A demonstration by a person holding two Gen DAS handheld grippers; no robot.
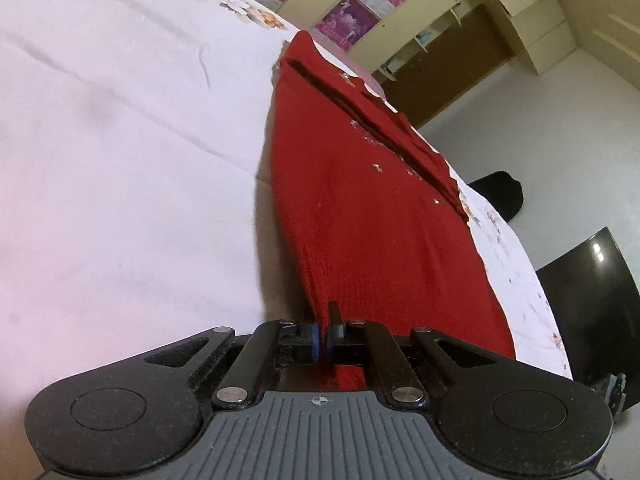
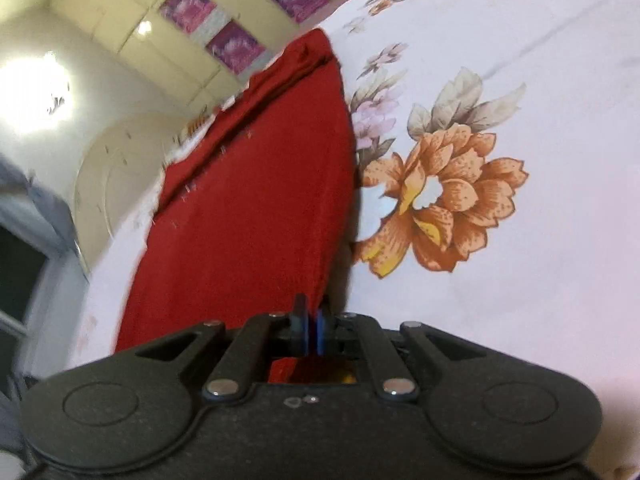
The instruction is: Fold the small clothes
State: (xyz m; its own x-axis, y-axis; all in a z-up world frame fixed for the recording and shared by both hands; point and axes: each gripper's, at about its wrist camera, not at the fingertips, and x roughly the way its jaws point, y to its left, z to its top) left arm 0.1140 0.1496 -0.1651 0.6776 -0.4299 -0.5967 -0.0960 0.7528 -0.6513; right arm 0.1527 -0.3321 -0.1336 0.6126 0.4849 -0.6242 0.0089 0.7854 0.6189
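The 2 units, left hand-held gripper [image 1: 323, 340] and right hand-held gripper [image 2: 311, 330], each pinch the red knit garment's [image 1: 360, 220] near edge, lifting it off the floral bedsheet [image 2: 500, 280] for folding.

The knitted garment [image 1: 360, 216] is deep red, dotted with small pale sequins. The bedsheet [image 1: 120, 140] beneath it is white with a pinkish cast, printed beside the garment with a large orange-and-yellow flower [image 2: 436, 200], grey-green leaves and lilac blossoms. Magenta posters [image 1: 346, 20] hang on cream cabinets beyond the garment.
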